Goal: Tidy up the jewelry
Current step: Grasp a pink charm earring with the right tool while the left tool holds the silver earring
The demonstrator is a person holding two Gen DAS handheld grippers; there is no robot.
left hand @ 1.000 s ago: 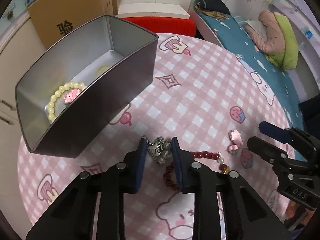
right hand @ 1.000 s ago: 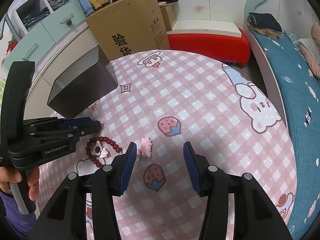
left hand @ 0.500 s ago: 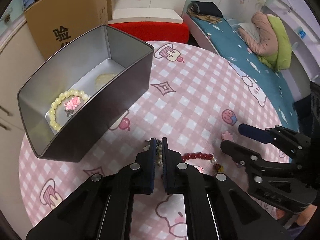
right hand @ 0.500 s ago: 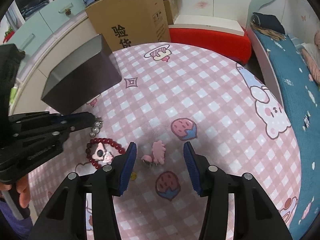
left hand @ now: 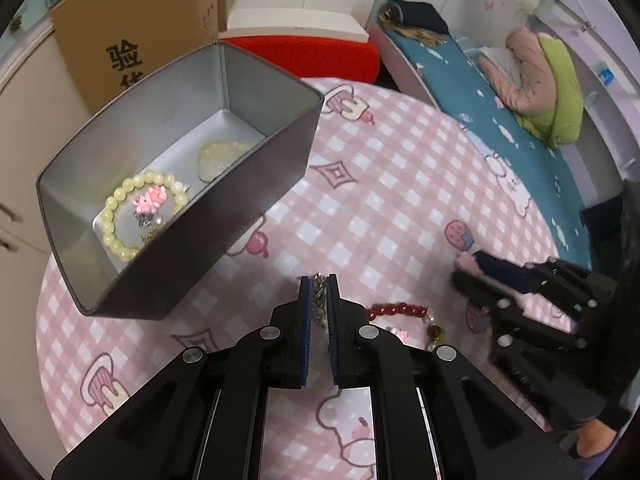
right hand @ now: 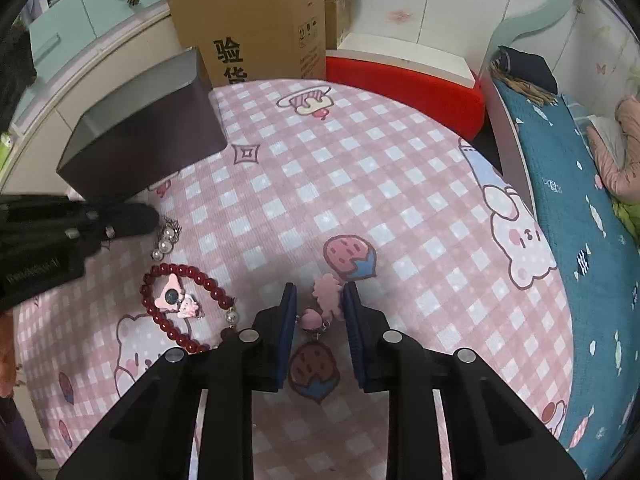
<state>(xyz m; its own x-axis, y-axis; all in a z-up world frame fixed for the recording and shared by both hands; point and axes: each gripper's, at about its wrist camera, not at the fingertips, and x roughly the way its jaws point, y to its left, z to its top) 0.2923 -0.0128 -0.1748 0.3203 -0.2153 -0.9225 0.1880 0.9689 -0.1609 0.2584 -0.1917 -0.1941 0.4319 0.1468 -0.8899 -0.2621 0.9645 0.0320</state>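
Observation:
My left gripper is shut on a silver chain with pearls and holds it above the pink checked tablecloth; the pearls dangle below it in the right wrist view. The dark metal box stands to its upper left and holds a pale yellow bead bracelet and a pink charm. My right gripper is open, its fingers on either side of a pink charm earring lying on the cloth. A dark red bead bracelet with a pink star charm lies to the left of it.
The round table's edge curves close on the right, with a bed with a blue cover beyond it. A cardboard box and a red bench stand behind the table. The metal box also shows in the right wrist view.
My left gripper closed on the silver chain and lifted it off the cloth. My right gripper moved forward and down so the pink charm earring lies between its fingers.

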